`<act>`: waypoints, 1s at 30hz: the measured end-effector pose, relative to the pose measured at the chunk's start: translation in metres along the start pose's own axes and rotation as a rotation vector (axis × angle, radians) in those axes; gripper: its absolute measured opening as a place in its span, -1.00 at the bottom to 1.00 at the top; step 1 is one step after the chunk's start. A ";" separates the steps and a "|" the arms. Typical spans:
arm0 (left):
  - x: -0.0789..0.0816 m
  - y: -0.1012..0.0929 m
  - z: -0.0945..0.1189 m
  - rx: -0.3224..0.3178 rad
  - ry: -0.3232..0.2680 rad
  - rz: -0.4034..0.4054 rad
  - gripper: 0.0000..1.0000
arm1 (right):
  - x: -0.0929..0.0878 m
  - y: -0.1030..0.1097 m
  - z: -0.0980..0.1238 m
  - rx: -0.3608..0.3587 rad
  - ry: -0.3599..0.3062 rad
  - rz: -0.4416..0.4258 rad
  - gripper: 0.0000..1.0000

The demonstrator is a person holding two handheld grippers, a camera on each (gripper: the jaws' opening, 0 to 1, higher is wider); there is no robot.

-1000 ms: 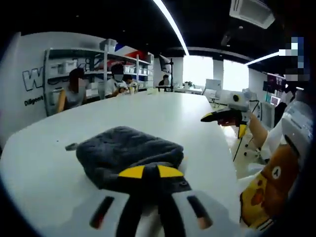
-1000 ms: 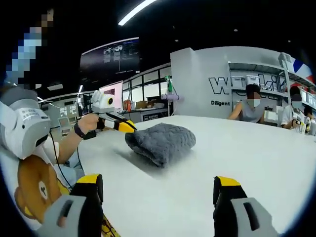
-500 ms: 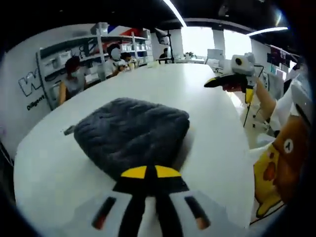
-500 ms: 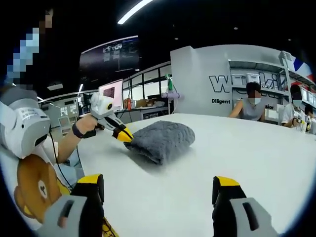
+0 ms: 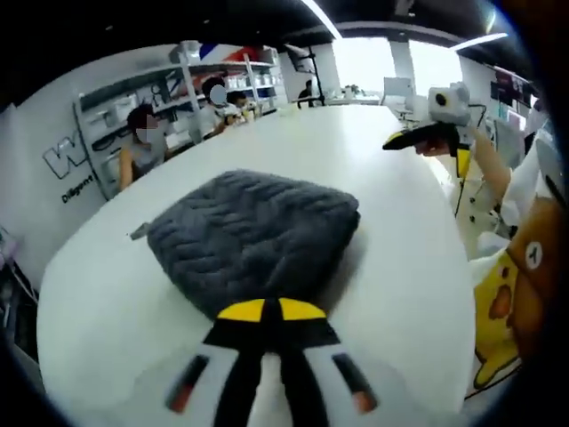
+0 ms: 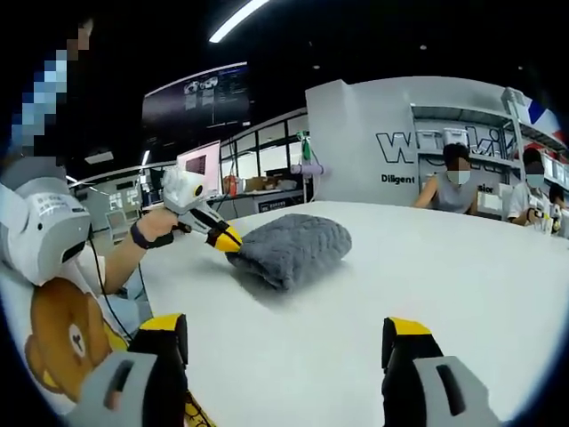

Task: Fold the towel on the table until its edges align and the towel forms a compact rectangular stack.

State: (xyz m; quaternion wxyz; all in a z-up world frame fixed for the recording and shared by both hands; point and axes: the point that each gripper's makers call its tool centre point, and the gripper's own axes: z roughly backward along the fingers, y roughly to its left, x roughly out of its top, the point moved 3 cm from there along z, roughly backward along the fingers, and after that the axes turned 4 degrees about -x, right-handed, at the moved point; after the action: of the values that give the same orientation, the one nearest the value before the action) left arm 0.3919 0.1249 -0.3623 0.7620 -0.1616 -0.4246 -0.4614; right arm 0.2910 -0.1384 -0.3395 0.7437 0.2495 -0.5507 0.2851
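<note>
A dark grey towel lies folded into a thick bundle on the white table. The left gripper has its yellow-tipped jaws closed together at the towel's near edge, which they hide. In the right gripper view the same towel sits mid-table, with the left gripper angled down onto its left end. The right gripper stands open over the table's near part, well short of the towel, with nothing between its jaws. It also hangs off to the right of the towel as the right gripper.
A small grey tag lies on the table left of the towel. People sit at the far side in front of shelves. The table edge runs close to the person's bear-print shirt.
The left gripper has tipped downward and now looks onto the towel from higher up. The towel's end at its tips has settled lower on the table. The right gripper has hardly moved.
</note>
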 end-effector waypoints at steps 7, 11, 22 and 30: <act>0.003 -0.001 0.005 -0.009 -0.031 0.022 -0.84 | -0.002 0.004 -0.002 0.009 0.012 0.006 0.89; 0.008 -0.002 0.015 0.002 -0.082 0.048 -0.66 | -0.001 0.001 -0.002 0.004 0.009 0.006 0.89; 0.013 -0.005 0.071 0.046 -0.320 0.173 -0.41 | 0.002 -0.005 -0.002 -0.010 0.005 0.006 0.88; -0.006 -0.010 0.120 0.175 -0.383 0.229 -0.11 | 0.000 -0.011 -0.001 -0.022 0.016 0.011 0.89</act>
State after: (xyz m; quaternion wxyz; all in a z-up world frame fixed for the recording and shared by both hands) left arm 0.3219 0.1996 -0.2978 0.7261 -0.2266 -0.5785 -0.2947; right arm 0.2995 -0.1459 -0.3405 0.7494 0.2358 -0.5491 0.2852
